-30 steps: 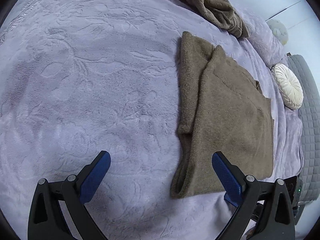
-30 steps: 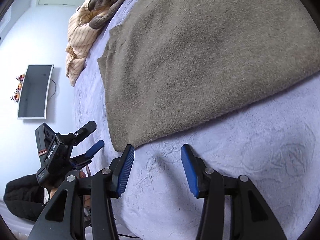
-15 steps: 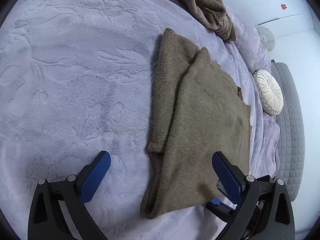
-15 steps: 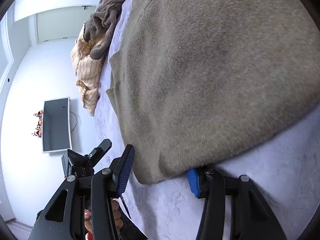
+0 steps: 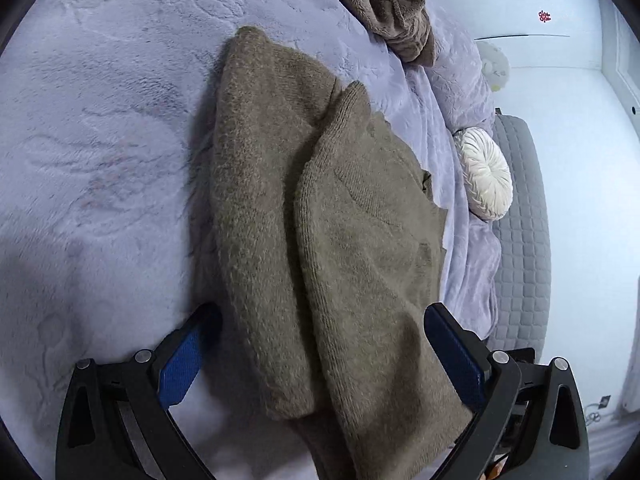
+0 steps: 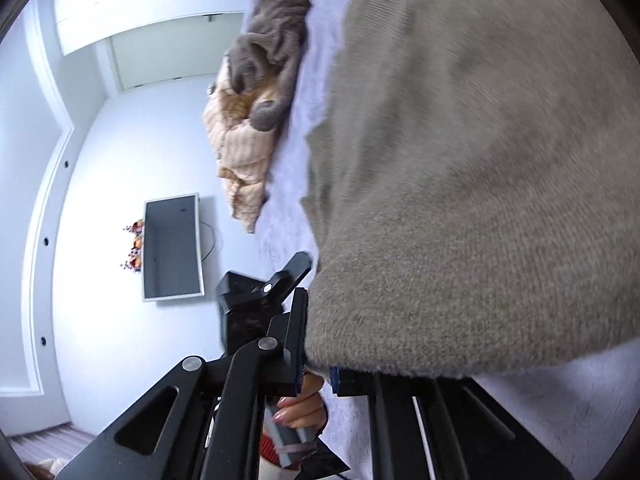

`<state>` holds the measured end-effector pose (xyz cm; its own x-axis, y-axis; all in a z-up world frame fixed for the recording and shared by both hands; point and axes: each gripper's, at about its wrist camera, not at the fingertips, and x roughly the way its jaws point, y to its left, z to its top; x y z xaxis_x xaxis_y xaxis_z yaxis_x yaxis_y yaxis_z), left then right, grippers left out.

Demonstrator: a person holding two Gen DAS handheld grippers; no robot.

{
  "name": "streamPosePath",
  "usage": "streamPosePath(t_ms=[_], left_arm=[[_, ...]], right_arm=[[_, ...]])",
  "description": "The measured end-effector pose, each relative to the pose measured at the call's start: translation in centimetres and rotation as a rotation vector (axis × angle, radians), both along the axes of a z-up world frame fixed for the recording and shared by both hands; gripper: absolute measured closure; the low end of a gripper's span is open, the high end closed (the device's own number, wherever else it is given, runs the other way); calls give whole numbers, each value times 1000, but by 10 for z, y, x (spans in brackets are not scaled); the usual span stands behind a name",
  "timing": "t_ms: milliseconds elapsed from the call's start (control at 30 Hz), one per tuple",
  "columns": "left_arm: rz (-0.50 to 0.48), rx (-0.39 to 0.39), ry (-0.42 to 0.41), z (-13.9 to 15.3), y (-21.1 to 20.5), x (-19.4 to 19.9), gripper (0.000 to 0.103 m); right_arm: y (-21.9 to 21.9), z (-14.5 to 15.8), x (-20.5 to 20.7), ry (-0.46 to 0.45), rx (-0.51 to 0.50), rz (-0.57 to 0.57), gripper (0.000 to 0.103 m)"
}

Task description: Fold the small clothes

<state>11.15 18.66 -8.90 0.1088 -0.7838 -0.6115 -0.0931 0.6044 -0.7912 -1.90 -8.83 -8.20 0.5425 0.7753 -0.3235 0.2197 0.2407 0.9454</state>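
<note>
**One Folded Sweater on a Lavender Bed, Held at Its Near End**

Item 1, sweater (image 5: 360,248): one, olive-brown knit, partly folded, lying on the lavender bedspread (image 5: 100,140). In the left wrist view its long axis runs from the near edge of the frame away toward the far end of the bed, leaning slightly left as it recedes. A folded panel overlaps the right half, its edge forming a ridge down the length. The narrow rounded end points far; the wide end points near and drapes between the fingers.

Item 2, left gripper (image 5: 320,364): one, black frame, blue pads. Jaws stand wide apart, one finger on each side of the sweater's near end, not clamped on it. The left pad (image 5: 180,364) rests against the bedspread beside the fabric.

Item 3, right gripper (image 6: 318,376): one. Jaws are drawn close together on the sweater's near corner, pinching the knit edge; only slivers of blue pad show beneath the fabric, which fills most of that view.

Item 4, other clothes: one grey-brown fleece garment (image 6: 272,52) and one cream striped garment (image 6: 240,168), heaped together at the far end of the bed.

Item 5, cushions: one round white pleated cushion (image 5: 486,184), right of the sweater, beside a grey quilted surface (image 5: 520,240).

Item 6, wall screen (image 6: 172,248): one, on the white wall.
</note>
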Motion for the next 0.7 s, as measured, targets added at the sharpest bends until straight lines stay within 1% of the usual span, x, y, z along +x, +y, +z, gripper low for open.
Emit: streamPosePath(t_ms=[67,100,133,167,233,300,333,400,467,500,533,567,600,667,700], left_arm=[[-4,-50,-15,5,-7,8,2],[-14,-65,-34,9,-11,10,2],[-30,-64,-60,15,-18,11,2],[-47,-36,-84,20,-25,13,2],[-87,46,-115,23,-39,14,2],[-110,123,-106,16,-47,14,2],[-117,151,-101,12,-48,14,4],[-121,196,-105,8,-50,14,7],[-120,212,-114,9,-51,13,7],[-123,225,-121,9,-53,13,7],[-128,244,-128,10,-55,13,8],[-134,268,-138,11,-57,12,10],[-141,302,-149,12,-60,11,12],[-157,346,-162,14,-66,9,13],[-160,364,-167,15,-68,8,15]], right_arm=[[2,9,4,-24,-14,26,93],[5,11,6,-29,-27,39,93],[5,12,5,-31,-41,52,93],[7,10,3,-27,-58,71,93],[10,3,-1,-1,-86,99,93],[17,-7,-8,50,-137,149,93],[19,-10,-11,70,-168,178,91],[28,-15,-17,129,-273,264,89],[33,-15,-21,169,-358,347,82],[32,-10,-23,165,-384,376,80],[30,-4,-24,152,-398,390,70],[24,6,-25,129,-408,397,50],[19,14,-23,108,-418,392,43],[4,35,-17,45,-465,349,44],[-6,47,-12,13,-509,314,48]])
